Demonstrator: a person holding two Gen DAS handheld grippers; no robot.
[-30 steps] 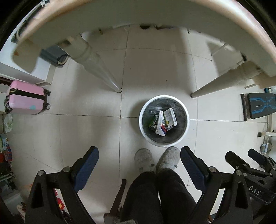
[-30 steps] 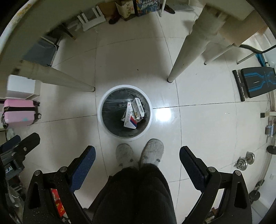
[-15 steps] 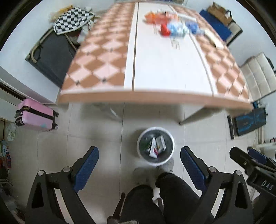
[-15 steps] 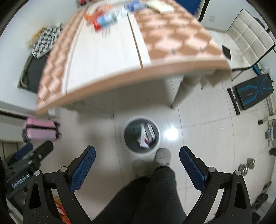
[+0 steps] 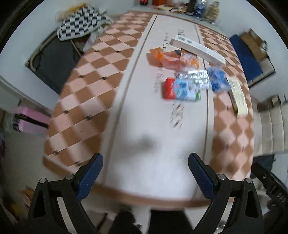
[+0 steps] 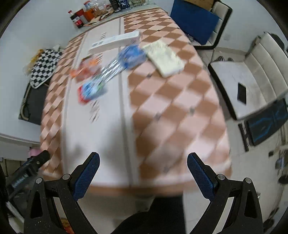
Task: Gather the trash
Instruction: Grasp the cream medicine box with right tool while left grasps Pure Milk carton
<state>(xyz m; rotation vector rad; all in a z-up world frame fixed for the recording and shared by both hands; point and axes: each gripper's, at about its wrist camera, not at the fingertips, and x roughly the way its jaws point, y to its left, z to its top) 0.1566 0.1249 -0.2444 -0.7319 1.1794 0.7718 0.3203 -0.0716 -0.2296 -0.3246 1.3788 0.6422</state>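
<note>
Both grippers hang above the near edge of the table (image 5: 136,115), each with its blue-padded jaws spread wide and nothing between them — the left gripper (image 5: 145,175) over the pale middle strip, the right gripper (image 6: 143,173) over the seam between that strip and the checkered part on the right. The trash lies in a loose cluster toward the far end of the table, well apart from both grippers, and all of it is smeared by motion blur. Nearest is a red and blue packet (image 5: 180,89), lying on the middle strip. Just behind it sits a silver foil wrapper (image 5: 195,78), which touches a blue packet (image 5: 218,80) at the strip's right seam. Farther back lies a crumpled orange wrapper (image 5: 171,57), and beyond that a long white box (image 5: 197,49) slants across the strip. A pale flat pack (image 6: 164,57) rests on the checkered part toward the right edge. At the far edge stand bottles and jars (image 6: 100,10) — too blurred to tell apart. The person's dark trousers (image 6: 156,214) show below the near edge.
</note>
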